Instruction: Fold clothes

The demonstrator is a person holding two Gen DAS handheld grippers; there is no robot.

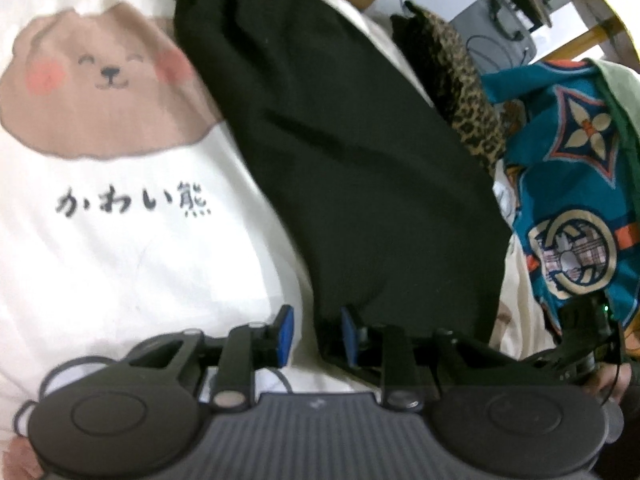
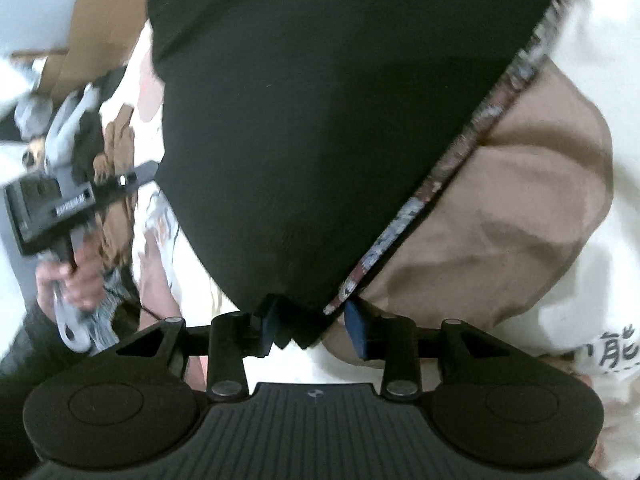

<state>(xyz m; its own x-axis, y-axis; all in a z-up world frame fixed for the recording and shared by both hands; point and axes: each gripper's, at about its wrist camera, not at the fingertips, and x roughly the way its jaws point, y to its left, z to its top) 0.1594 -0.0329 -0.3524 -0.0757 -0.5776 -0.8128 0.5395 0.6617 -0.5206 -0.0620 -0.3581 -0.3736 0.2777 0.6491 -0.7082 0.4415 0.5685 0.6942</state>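
A black garment (image 1: 340, 140) lies draped over a white cloth printed with a brown bear and dark lettering (image 1: 120, 240). My left gripper (image 1: 317, 334) is open at the garment's near edge. White cloth shows between its blue pads, and the black fabric touches the right-hand one. In the right wrist view the black garment (image 2: 320, 100) fills the upper frame, and a patterned trim (image 2: 440, 184) runs along its right edge. Its bottom corner hangs between the spread fingers of my right gripper (image 2: 313, 328), which is open.
A teal patterned cloth (image 1: 580, 200) and a leopard-print piece (image 1: 460, 80) are heaped to the right. A yellow wooden frame (image 1: 600, 20) stands behind them. A hand holds the other gripper (image 2: 60, 200) at the left, near brown cardboard (image 2: 100, 20).
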